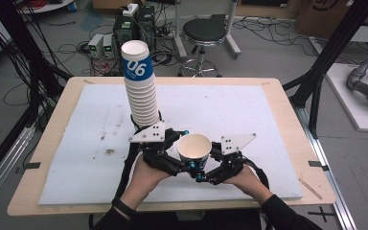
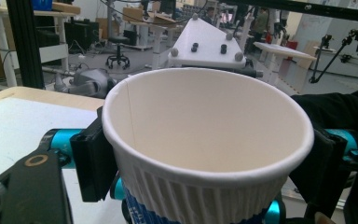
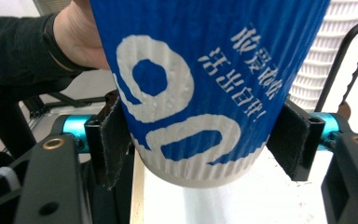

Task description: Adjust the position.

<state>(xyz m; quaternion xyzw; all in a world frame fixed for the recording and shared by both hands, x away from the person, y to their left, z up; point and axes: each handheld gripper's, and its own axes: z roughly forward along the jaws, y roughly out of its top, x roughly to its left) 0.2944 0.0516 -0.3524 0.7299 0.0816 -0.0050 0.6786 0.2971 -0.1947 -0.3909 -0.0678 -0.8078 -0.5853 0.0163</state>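
The cup stands upright between both grippers above the white mat, just right of the tall cup stack. The left gripper clamps it below the rim. The right gripper brackets its lower blue wall, its right pad a little clear of the cup

Tall cup stack just behind left tongs
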